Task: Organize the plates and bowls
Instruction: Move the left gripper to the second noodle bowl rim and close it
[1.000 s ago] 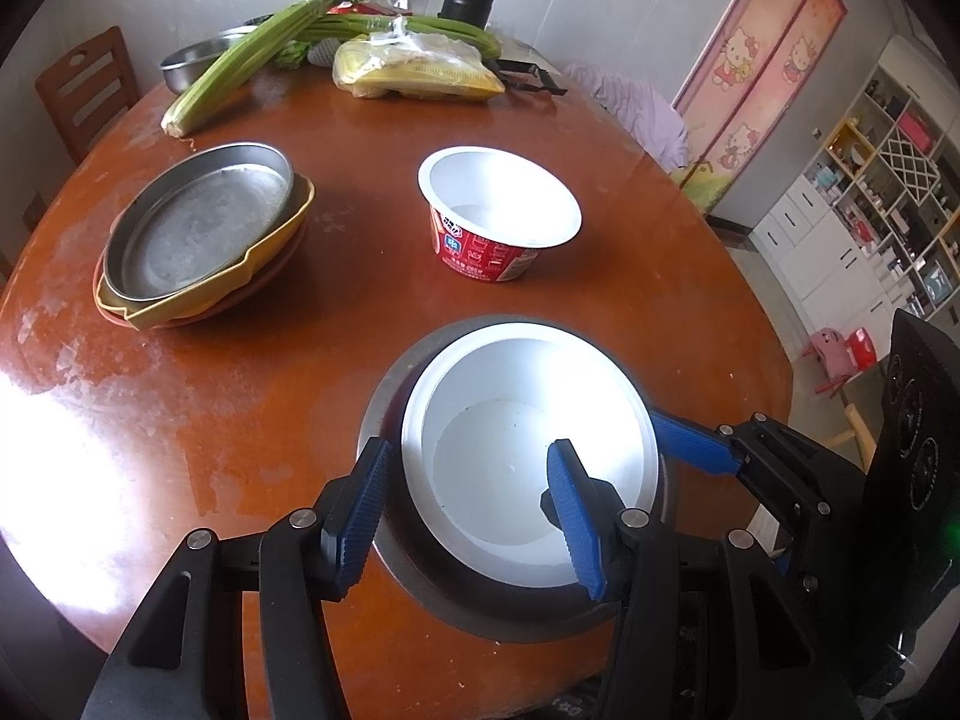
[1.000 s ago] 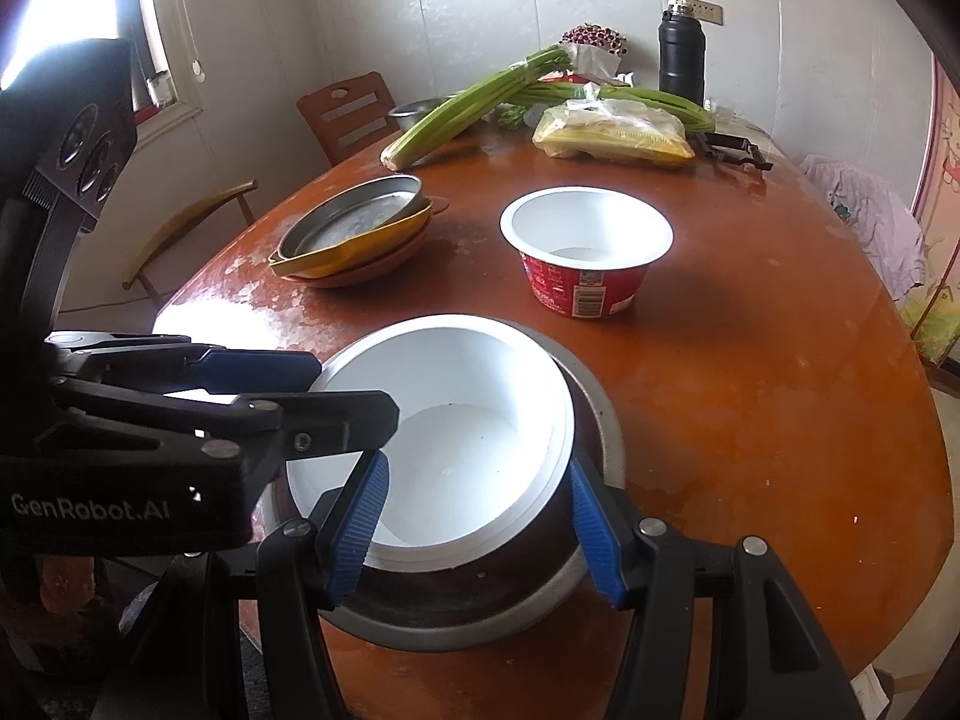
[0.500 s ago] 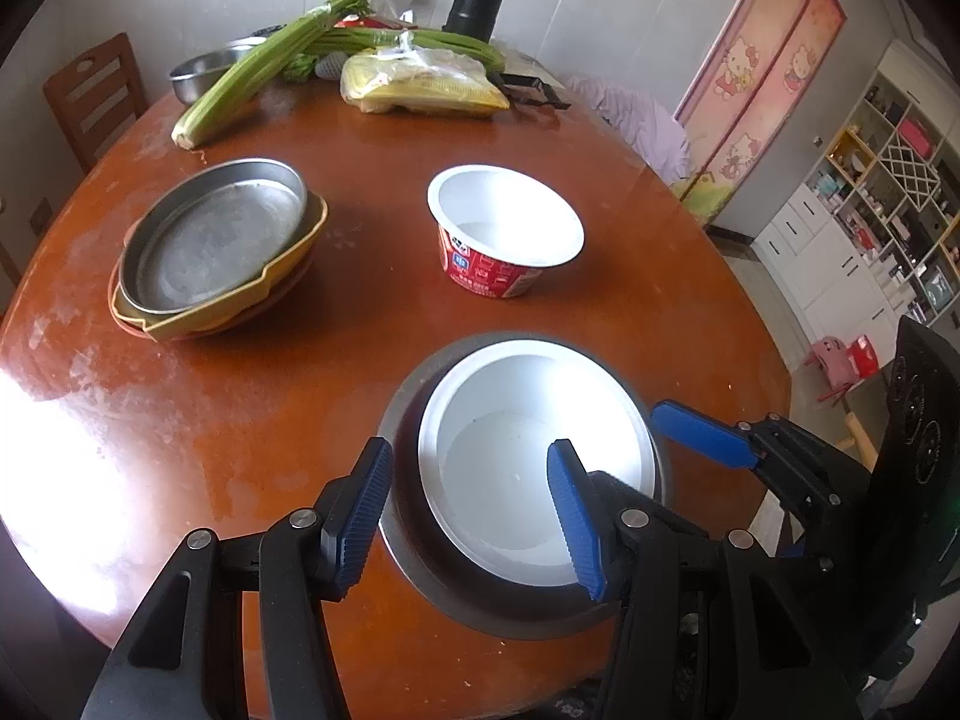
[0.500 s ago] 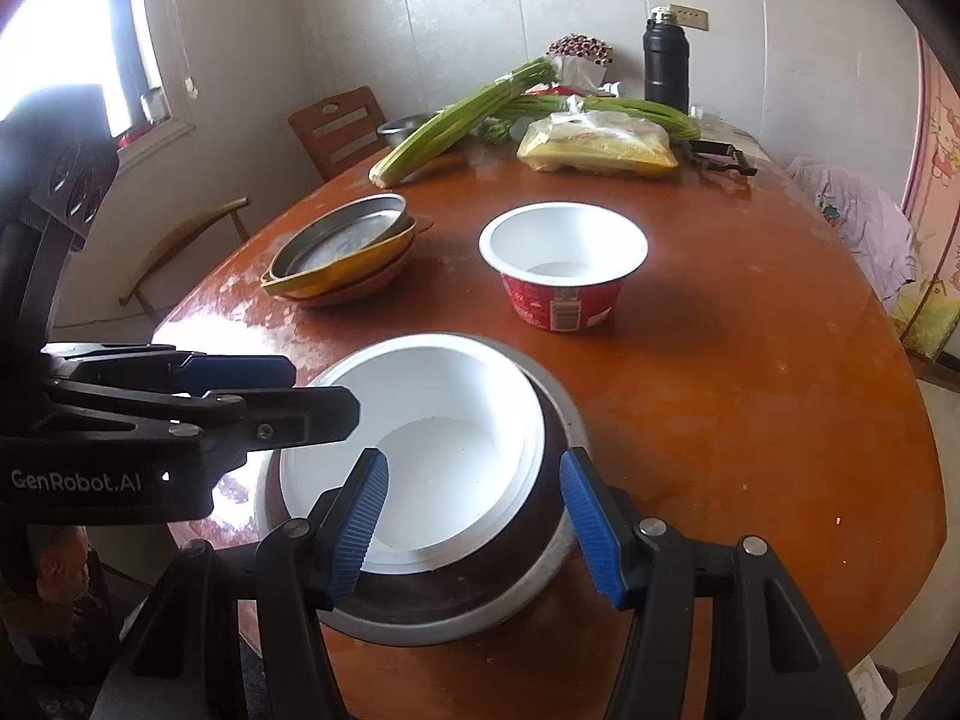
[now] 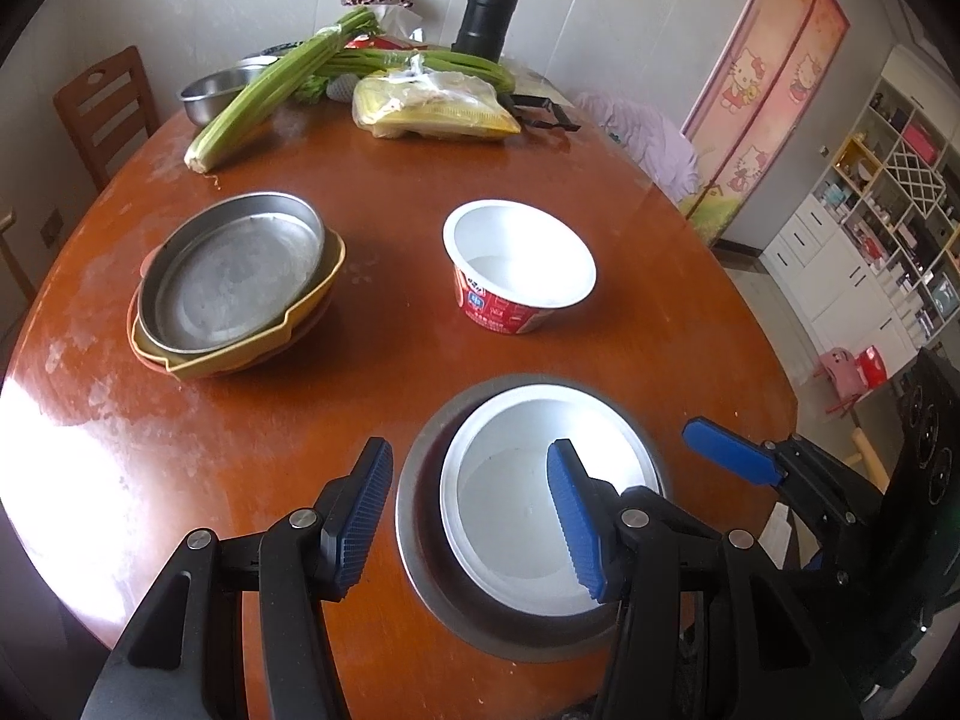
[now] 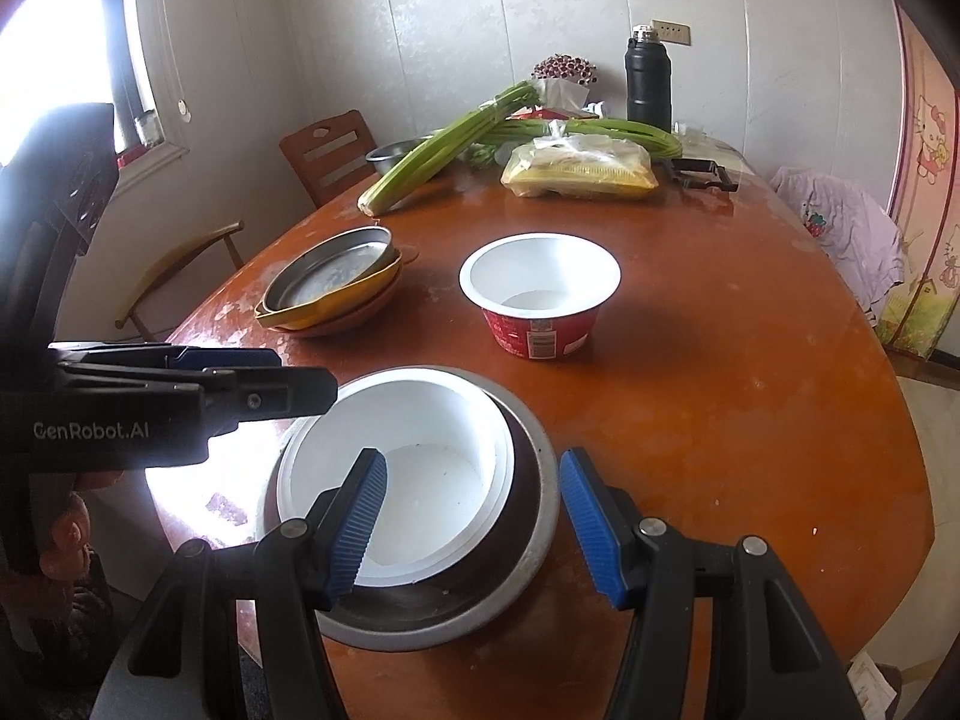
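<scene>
Sunlit and worn, your round wooden desk (image 5: 420,192) carries everything. Both grippers stand parted and hold nothing: the left gripper (image 5: 468,522) straddles the near-left rim, the right gripper (image 6: 471,519) the near-right rim, of the white bowl (image 5: 540,480) nested in a steel bowl (image 6: 528,570). It looks thin, light and slick, so pinch the rim gently. Beyond sit the red cup bowl (image 5: 516,267) and the plate stack (image 5: 234,282).
</scene>
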